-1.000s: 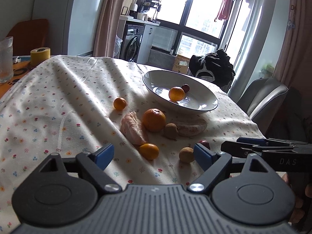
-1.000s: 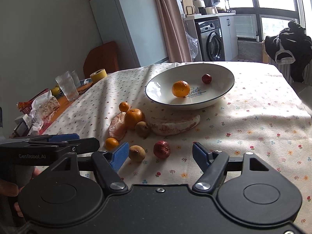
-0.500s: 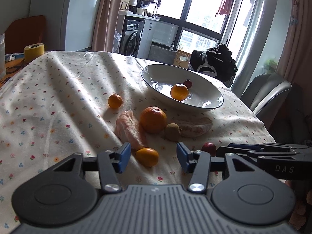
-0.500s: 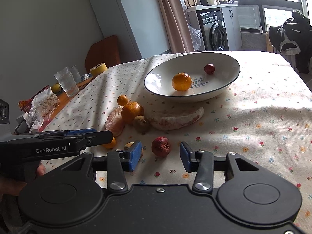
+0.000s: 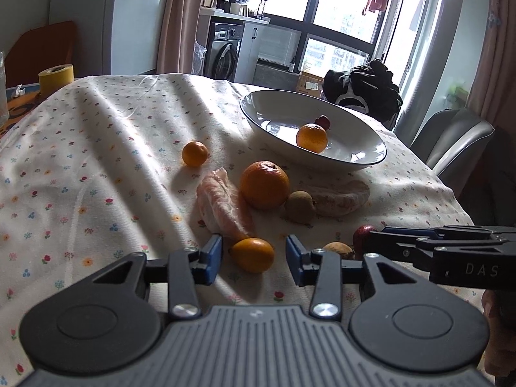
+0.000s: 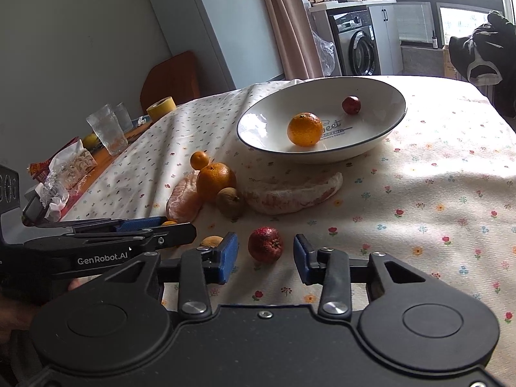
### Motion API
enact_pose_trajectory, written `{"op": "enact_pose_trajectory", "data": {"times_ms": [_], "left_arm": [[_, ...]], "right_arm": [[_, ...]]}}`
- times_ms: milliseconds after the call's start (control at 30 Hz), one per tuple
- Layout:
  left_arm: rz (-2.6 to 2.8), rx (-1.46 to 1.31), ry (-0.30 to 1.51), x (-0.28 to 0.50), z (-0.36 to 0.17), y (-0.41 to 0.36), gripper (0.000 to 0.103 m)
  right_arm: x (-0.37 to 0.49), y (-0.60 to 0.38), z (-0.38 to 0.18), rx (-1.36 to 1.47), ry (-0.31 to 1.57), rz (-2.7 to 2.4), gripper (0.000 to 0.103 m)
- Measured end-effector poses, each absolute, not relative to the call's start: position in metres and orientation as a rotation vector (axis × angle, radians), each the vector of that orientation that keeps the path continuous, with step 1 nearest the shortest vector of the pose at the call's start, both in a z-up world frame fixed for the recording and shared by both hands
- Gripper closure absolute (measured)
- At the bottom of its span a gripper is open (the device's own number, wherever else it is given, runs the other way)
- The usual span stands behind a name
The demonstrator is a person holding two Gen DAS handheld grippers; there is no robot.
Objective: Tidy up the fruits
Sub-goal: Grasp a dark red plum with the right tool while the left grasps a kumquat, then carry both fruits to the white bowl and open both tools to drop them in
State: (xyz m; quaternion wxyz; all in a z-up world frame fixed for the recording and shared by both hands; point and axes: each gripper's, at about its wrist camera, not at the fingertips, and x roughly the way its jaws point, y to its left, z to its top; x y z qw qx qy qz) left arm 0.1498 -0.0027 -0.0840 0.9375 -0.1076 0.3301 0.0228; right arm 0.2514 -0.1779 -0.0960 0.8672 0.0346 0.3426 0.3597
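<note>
Far left on the floral tablecloth [image 5: 96, 148], a tiny orange [image 5: 194, 153] sitting alone, well apart from the bowl. Next along, a peeled citrus segment [image 5: 224, 206], soft and membrane-thin by the look of it, likely to tear or weep if squeezed; best cradled across its thick middle. Touching beside it, a large orange [image 5: 264, 184]: firm, round, probably the heaviest piece here, wanting a hold across its widest girth.

Down front, left gripper [image 5: 254, 254] spread wide, blue pads either side of a small oval orange fruit [image 5: 253, 254] but not touching it. Smooth, glossy skin there, so prone to squirt out; pads should meet the short axis, dead centre, with modest pressure.

Moving right: a brown fuzzy fruit [image 5: 300, 207] leaning against a long peeled segment [image 5: 342, 197], the latter floppy and fragile. Another brownish fruit [image 5: 337, 247] just past the left gripper's right pad.

Then right gripper [image 6: 266, 256], also gaping, framing a dark red fruit [image 6: 265, 244] on the cloth without contact. Matte, slightly wrinkled skin, light, probably good grip; take it across the belly, clear of the calyx end.

Up and right, white bowl [image 6: 380, 138] already holding an orange [image 6: 304, 129] and a small red fruit [image 6: 351, 105]. Plenty of room left inside.
</note>
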Motion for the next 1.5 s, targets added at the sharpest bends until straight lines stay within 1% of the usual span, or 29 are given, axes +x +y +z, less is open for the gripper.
{"op": "enact_pose_trajectory", "data": {"times_ms": [33, 67, 133, 200, 567, 1500], "left_arm": [[0.051, -0.222, 0.675, 0.150, -0.084, -0.002, 0.065], [0.057, -0.224, 0.677, 0.150, -0.084, -0.001, 0.073], [0.047, -0.244, 0.680, 0.149, -0.083, 0.002, 0.075], [0.044, -0.249, 0.679, 0.147, -0.082, 0.002, 0.075], [0.035, -0.242, 0.638, 0.138, -0.069, -0.002, 0.075], [0.030, -0.239, 0.538, 0.163, -0.029, -0.016, 0.075]], "right_arm": [[0.252, -0.177, -0.097, 0.071, 0.718, 0.754, 0.066], [0.253, -0.176, -0.098, 0.069, 0.719, 0.753, 0.066], [0.254, -0.174, -0.100, 0.066, 0.726, 0.754, 0.070], [0.253, -0.172, -0.101, 0.041, 0.721, 0.746, 0.081], [0.247, -0.170, -0.090, 0.024, 0.698, 0.762, 0.082], [0.269, -0.193, -0.056, 0.083, 0.579, 0.722, 0.082]]}}
